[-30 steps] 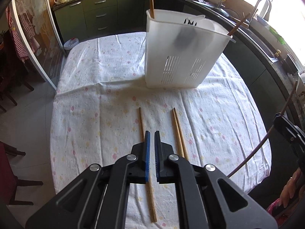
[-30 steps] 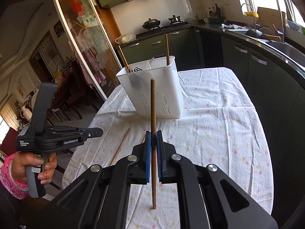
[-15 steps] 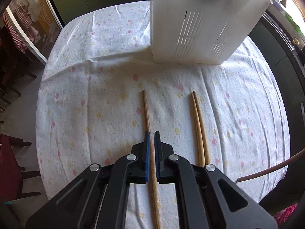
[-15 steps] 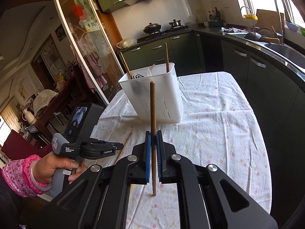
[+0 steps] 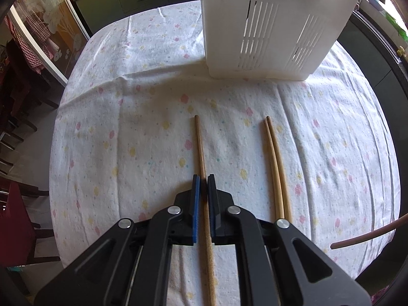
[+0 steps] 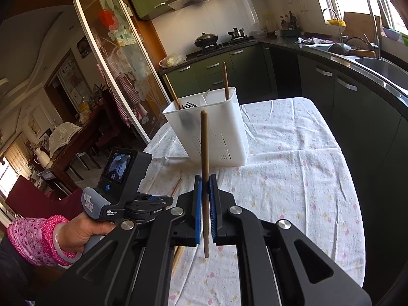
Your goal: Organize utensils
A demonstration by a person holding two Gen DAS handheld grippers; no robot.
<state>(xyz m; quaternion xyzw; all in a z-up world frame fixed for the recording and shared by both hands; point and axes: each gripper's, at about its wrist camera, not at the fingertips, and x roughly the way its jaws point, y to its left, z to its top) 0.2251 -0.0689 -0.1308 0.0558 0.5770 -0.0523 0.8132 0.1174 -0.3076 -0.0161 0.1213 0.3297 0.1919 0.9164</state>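
A white slotted utensil holder [image 5: 275, 23] stands on the table; in the right wrist view [image 6: 211, 130] two chopsticks and dark utensils stick out of it. My left gripper [image 5: 203, 182] is low over the cloth with its jaws nearly closed around a single wooden chopstick [image 5: 200, 142] lying on the cloth; whether they touch it I cannot tell. A pair of chopsticks [image 5: 276, 163] lies to its right. My right gripper [image 6: 205, 182] is shut on an upright chopstick [image 6: 204, 140], held above the table in front of the holder.
The round table has a white flowered cloth [image 5: 127, 127]. Dark green cabinets and a counter with a sink [image 6: 357, 58] curve around the right. A glass sliding door [image 6: 114, 58] and chairs stand on the left.
My left gripper has moved forward and down over the single chopstick, which now lies between its jaws. My right gripper holds its chopstick almost still.
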